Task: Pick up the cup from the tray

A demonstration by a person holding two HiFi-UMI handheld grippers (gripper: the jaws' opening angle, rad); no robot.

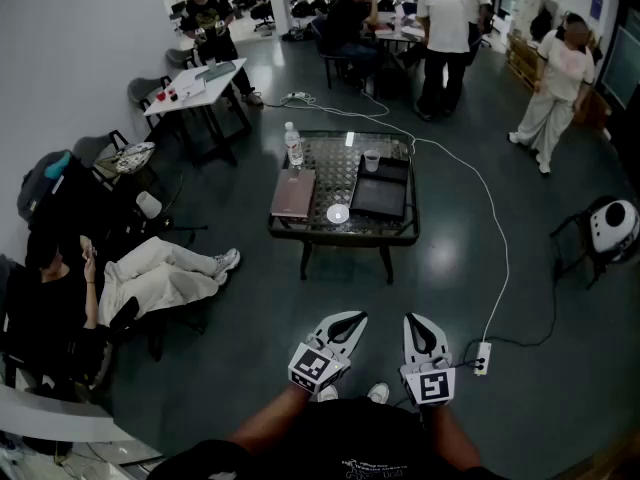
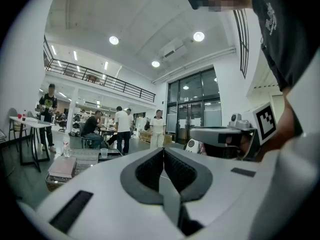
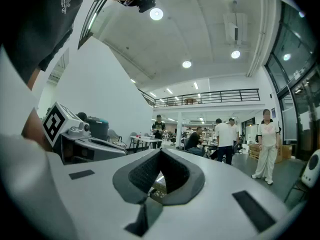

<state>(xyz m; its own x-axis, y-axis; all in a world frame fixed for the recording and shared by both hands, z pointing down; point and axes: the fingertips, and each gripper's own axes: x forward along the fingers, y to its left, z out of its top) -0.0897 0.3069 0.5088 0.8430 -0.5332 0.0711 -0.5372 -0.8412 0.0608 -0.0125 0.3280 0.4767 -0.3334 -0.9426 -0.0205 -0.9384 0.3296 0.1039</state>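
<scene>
A clear plastic cup stands at the far end of a black tray on the right part of a low glass-topped table. In the left gripper view the cup shows small and far off. Both grippers hang low near my feet, well short of the table. My left gripper is shut with nothing in it, its tips meeting. The right gripper is also shut and empty, its tips together.
On the table also stand a water bottle, a pinkish book and a small white round dish. A person sits at the left; others stand behind the table. A white cable runs to a power strip.
</scene>
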